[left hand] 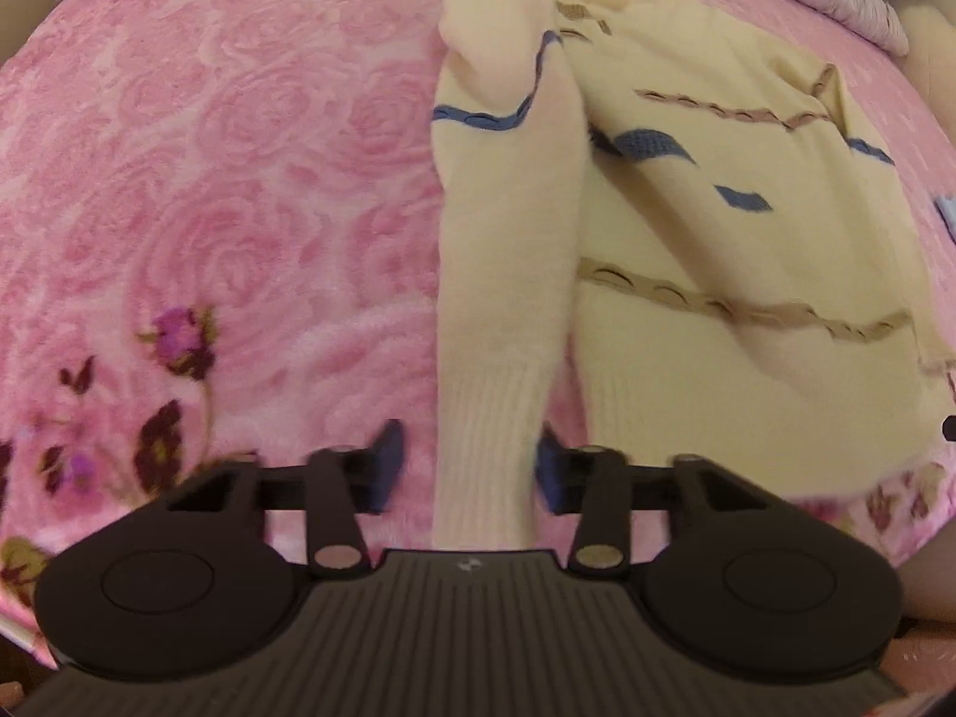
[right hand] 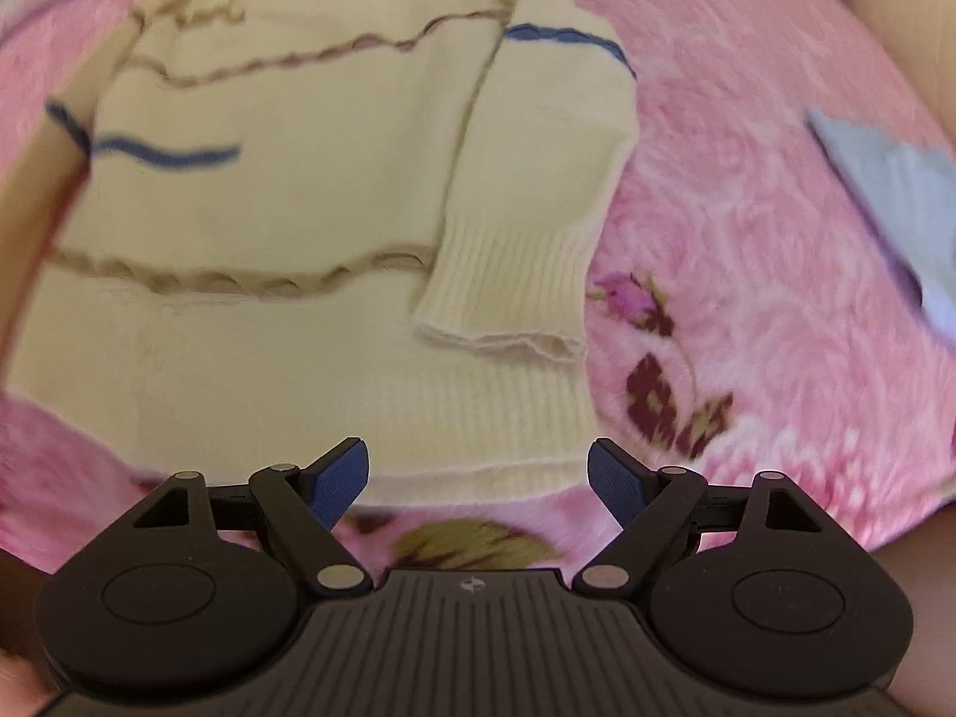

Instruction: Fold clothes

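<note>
1. Sweater point(right hand: 269, 203), cream knit with wavy blue and tan stripes, lies front-up on a bed covered by a pink rose-patterned blanket point(left hand: 209, 179), its sleeves drawn in along the body.

2. Left tool point(left hand: 466, 466) points steeply down over the left sleeve point(left hand: 502, 299); the ribbed cuff point(left hand: 484, 466) runs between its blue pads. The jaws are narrowed around the cuff, but blur hides whether the pads press the knit, so a grip cannot be confirmed.

3. Right tool point(right hand: 478, 478) hangs over the bottom hem point(right hand: 478, 418) near the sweater's right corner, its jaws spread wide with nothing between them. The right sleeve cuff point(right hand: 502, 293) rests on the body just above.

4. Judged step: the start of a fold, each tool taking hold of an edge nearest the person.

5. Next move likely calls for the left tool to pinch the cuff firmly, and the right to drop onto the hem and shut, before lifting.

6. A pale blue garment point(right hand: 896, 197) waits apart at the right.
</note>
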`<action>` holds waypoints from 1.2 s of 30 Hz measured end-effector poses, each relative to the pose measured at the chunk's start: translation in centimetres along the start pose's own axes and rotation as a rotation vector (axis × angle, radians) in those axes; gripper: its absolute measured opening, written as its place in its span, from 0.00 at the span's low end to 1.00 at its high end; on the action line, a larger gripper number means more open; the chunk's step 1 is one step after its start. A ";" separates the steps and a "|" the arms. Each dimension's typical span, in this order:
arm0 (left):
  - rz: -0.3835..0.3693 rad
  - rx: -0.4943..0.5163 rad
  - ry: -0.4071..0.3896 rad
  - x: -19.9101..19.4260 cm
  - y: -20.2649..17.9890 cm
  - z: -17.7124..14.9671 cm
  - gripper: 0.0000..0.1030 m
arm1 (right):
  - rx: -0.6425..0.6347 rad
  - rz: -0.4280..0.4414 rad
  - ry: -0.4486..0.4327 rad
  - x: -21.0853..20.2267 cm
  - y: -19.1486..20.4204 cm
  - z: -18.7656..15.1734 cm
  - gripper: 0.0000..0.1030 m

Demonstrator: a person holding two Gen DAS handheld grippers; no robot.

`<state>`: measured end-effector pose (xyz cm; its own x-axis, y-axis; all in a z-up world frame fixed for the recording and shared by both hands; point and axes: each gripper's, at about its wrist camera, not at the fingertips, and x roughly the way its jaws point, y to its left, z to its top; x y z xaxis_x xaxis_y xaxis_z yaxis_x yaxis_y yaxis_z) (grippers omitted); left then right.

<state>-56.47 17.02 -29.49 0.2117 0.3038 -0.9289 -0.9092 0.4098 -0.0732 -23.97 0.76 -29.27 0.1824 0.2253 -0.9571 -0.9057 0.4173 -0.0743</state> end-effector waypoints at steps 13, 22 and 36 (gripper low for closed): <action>0.050 0.051 -0.069 0.8 2.1 1.7 0.04 | -0.459 -0.070 -0.208 3.5 0.4 1.2 0.03; 0.490 -0.252 -0.395 -11.0 16.7 11.0 0.14 | 0.363 -0.284 -0.460 -5.9 -23.0 7.6 0.09; -0.185 -0.581 -0.044 -2.9 8.7 -2.2 0.34 | 0.805 0.404 -0.052 2.1 -21.6 -5.3 0.61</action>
<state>-65.83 17.81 -28.30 0.3884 0.3130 -0.8667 -0.8999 -0.0735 -0.4298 -6.04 -12.49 -31.17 -0.0570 0.5197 -0.8525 -0.3661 0.7835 0.5021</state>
